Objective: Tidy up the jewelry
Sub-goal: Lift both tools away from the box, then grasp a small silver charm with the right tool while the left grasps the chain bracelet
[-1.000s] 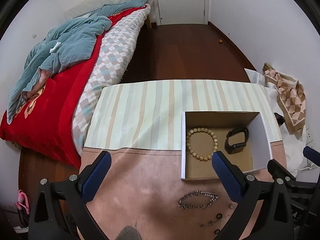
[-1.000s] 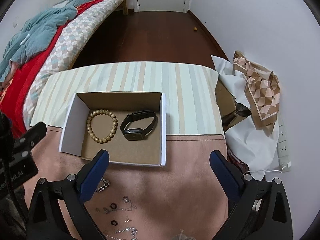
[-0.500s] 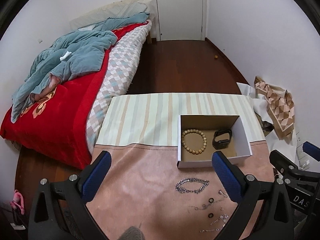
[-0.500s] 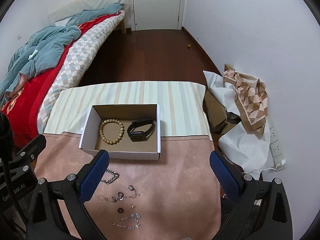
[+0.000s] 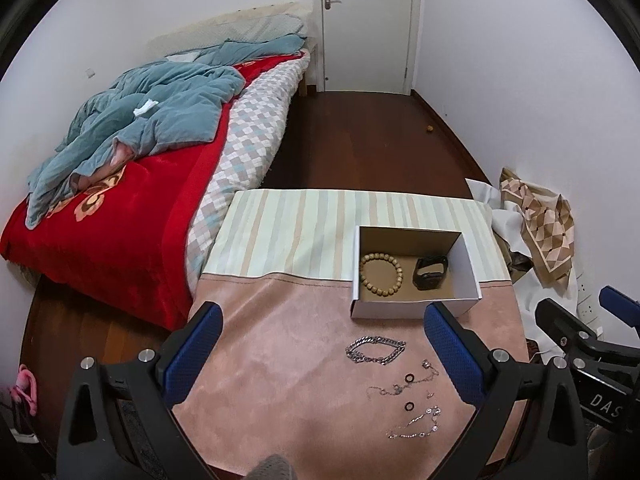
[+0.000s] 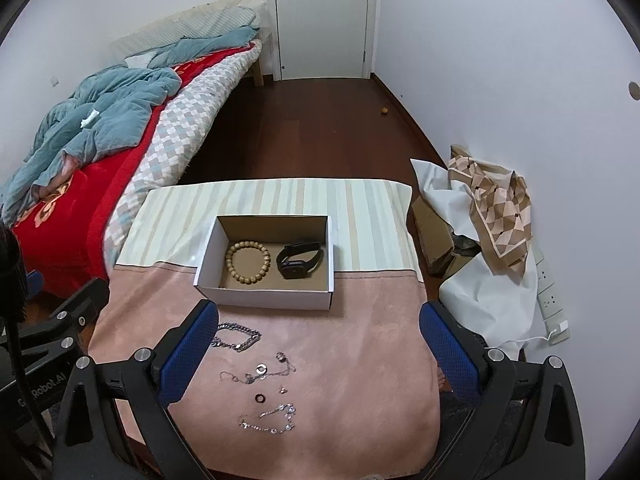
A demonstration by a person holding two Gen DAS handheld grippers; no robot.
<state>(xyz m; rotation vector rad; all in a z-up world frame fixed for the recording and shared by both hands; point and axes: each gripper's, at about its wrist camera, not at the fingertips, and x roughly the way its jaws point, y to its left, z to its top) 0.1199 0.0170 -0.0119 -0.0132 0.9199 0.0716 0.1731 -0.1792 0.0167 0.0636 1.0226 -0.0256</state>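
Beside box [image 6: 264, 298], chain [image 6: 236, 337], tongs [image 6: 318, 354] wide

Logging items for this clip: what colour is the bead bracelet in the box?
Light tan, wood-like round bead bracelet; clearest in the right wrist view.

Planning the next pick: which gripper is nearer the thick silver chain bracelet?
Probably left. The left gripper frames the chain bracelet between its jaws; the right gripper has it beside its left jaw.
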